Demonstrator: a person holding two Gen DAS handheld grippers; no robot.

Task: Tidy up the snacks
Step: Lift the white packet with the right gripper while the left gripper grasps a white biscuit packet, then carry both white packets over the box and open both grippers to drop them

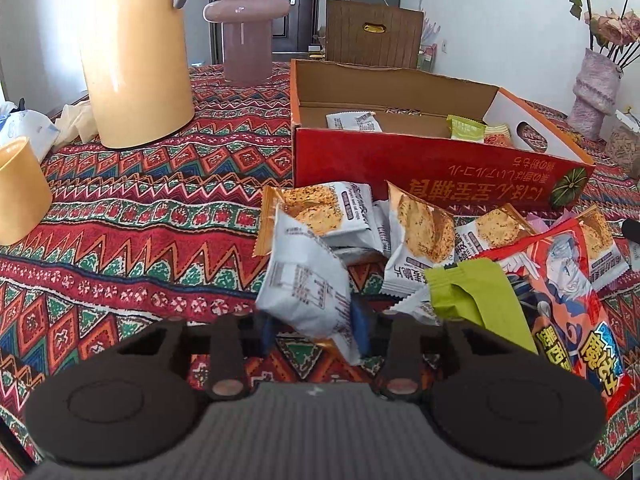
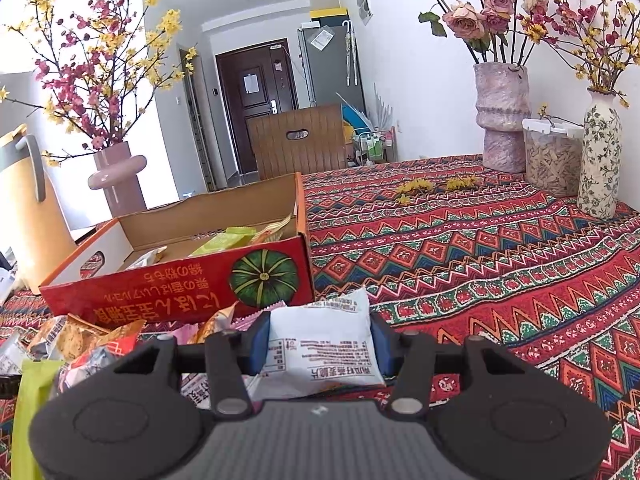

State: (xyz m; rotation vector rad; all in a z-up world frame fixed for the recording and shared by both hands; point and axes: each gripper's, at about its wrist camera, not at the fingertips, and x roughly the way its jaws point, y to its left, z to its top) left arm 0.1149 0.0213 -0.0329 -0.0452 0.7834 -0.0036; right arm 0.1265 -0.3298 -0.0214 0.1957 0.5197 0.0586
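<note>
Both grippers, left (image 1: pixel 316 326) and right (image 2: pixel 320 344), pinch white cracker packets (image 1: pixel 308 292) (image 2: pixel 320 344); the slick film could slip short of the red box (image 2: pixel 180 284).

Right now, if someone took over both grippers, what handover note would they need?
Left gripper: fingers closed on a white cracker packet lifted from the pile.
Right gripper: fingers clamped on another white packet, in front of the red box.
Done: a few packets, green and white, lie in the box.
Left: drop both held packets in, then clear the loose pile on the patterned cloth, including the green packet and the large orange bag.
</note>
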